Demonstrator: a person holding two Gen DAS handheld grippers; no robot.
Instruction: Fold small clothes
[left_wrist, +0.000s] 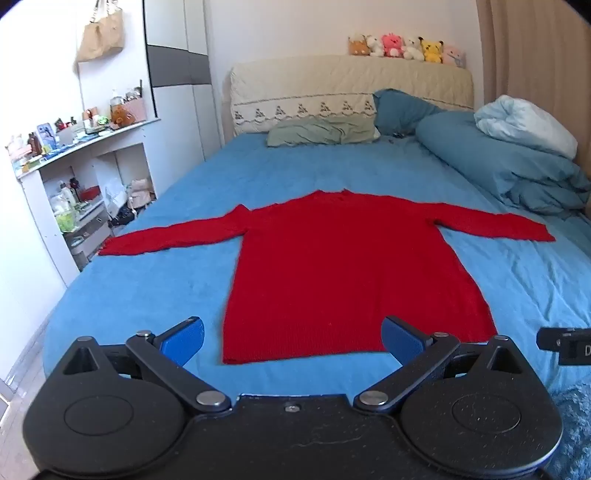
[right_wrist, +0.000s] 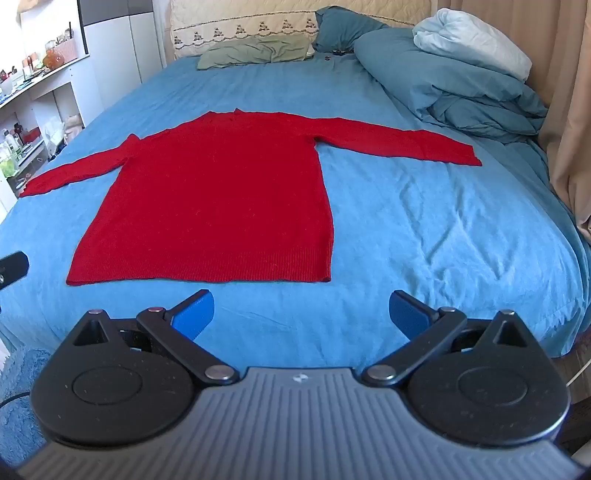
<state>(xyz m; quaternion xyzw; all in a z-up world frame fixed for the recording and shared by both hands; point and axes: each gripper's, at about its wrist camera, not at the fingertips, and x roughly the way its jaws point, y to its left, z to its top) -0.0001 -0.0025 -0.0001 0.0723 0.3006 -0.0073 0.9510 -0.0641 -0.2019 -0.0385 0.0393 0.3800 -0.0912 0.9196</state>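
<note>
Inspection runs left to right. At the left, white shelves crowded with small items stand beside the bed, clear of the work. The red sweater lies flat on the bed's blue sheet, face down or up cannot be told, collar toward the headboard and hem toward the cameras. Its left sleeve stretches out to the near edge of the mattress; the body lies smooth in the middle; its right sleeve stretches toward the piled blue duvet and stops short of it. The left tongs stand wide and empty, poised just above the hem, the hem's left half showing between their blue pads. The right tongs are likewise wide and empty, positioned just short of the hem's right corner, with bare sheet between their pads. Neither touches the garment. Assessment: no fold has been made; the garment is spread and ready, and the step in hand is the approach for the first fold. The next move probably calls for each pair of tongs to reach a sleeve or a hem corner, close on one layer of knit without gathering the sheet beneath, and carry it across the body. The knit looks soft and liable to sag or drag if lifted unevenly.
</note>
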